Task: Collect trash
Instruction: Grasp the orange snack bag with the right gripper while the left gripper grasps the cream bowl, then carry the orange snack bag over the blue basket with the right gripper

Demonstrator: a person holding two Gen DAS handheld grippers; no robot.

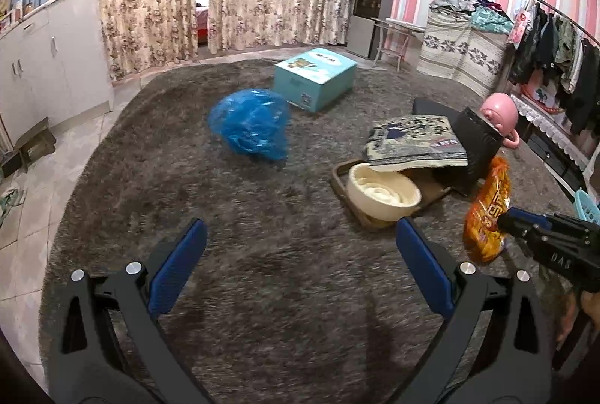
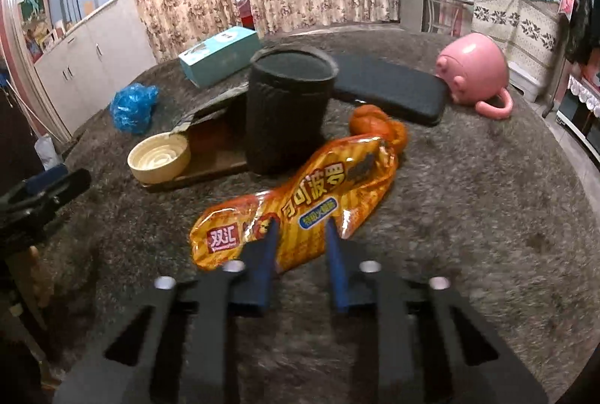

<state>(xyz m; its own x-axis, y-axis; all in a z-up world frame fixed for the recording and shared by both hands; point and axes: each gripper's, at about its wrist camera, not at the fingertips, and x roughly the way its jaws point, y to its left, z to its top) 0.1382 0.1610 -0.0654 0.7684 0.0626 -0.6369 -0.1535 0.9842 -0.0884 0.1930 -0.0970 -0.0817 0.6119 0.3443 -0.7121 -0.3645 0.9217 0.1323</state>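
An orange snack bag (image 2: 300, 194) lies crumpled on the grey carpet just in front of a black bin (image 2: 288, 111). My right gripper (image 2: 300, 228) is shut on the bag's near edge, its blue fingers pinching the foil. The left wrist view shows the same bag (image 1: 487, 213) standing up from the tip of the right gripper (image 1: 504, 222), beside the black bin (image 1: 478, 149). A crumpled blue plastic bag (image 1: 249, 124) sits further out on the carpet. My left gripper (image 1: 300, 231) hangs open over bare carpet, with nothing between its fingers.
A cream bowl (image 1: 382, 194) rests on a brown tray (image 1: 339, 175) under a patterned cushion (image 1: 416, 141). A teal box (image 1: 315, 78), a pink pot (image 2: 472, 70) and a black pad (image 2: 390, 89) lie beyond. White cabinets (image 1: 45, 66) stand at the left.
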